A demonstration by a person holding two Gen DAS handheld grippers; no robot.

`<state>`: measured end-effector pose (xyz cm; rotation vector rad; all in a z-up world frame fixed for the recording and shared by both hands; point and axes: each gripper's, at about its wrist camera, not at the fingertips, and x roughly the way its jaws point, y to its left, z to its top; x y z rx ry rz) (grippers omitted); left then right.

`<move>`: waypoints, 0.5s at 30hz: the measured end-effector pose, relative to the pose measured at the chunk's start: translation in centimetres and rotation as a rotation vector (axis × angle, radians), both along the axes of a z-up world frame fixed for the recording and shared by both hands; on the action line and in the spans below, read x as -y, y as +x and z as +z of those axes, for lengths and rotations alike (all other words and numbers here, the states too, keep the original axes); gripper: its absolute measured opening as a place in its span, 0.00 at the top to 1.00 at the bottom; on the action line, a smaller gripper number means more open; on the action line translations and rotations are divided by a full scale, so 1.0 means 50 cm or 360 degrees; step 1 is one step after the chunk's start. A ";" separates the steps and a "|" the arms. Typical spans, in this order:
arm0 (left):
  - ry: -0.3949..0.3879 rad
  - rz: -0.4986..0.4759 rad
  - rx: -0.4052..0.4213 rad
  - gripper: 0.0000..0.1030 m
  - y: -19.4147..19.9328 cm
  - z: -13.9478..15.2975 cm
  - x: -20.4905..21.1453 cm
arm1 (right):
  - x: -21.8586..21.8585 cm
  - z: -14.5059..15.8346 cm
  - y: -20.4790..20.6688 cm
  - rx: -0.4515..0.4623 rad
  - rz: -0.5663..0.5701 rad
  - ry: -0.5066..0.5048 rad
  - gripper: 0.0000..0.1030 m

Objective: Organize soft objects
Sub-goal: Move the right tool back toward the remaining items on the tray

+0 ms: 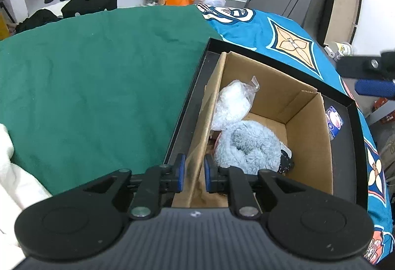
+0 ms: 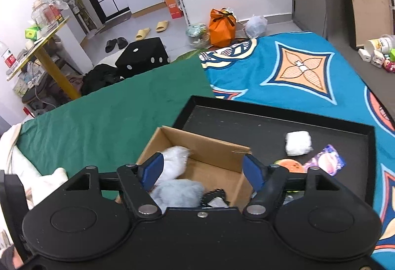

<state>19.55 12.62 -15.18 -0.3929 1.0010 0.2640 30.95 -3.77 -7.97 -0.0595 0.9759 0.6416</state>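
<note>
A cardboard box (image 1: 308, 122) stands in a black tray (image 1: 353, 146). Inside it lie a grey-blue fluffy item (image 1: 249, 144), a white soft item in clear plastic (image 1: 232, 102) and a dark patterned piece (image 1: 286, 161). My left gripper (image 1: 194, 173) is shut on the box's left flap (image 1: 209, 117). My right gripper (image 2: 205, 170) is open above the box (image 2: 205, 146), over the fluffy item (image 2: 180, 192). On the tray floor (image 2: 246, 122) lie a white wrapped pad (image 2: 297, 143), an orange round item (image 2: 288, 165) and a purple packet (image 2: 325, 161).
The tray rests on a bed with a green cloth (image 1: 98, 72) on the left and a blue patterned blanket (image 2: 296, 67) on the right. White fabric (image 1: 14, 171) lies at the left edge. The right gripper's handle (image 1: 370, 72) shows at the far right of the left wrist view.
</note>
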 end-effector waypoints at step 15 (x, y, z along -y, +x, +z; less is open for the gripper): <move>0.0075 -0.0001 -0.0077 0.34 0.008 0.021 0.031 | 0.089 -0.028 0.037 0.0023 0.0005 0.0017 0.23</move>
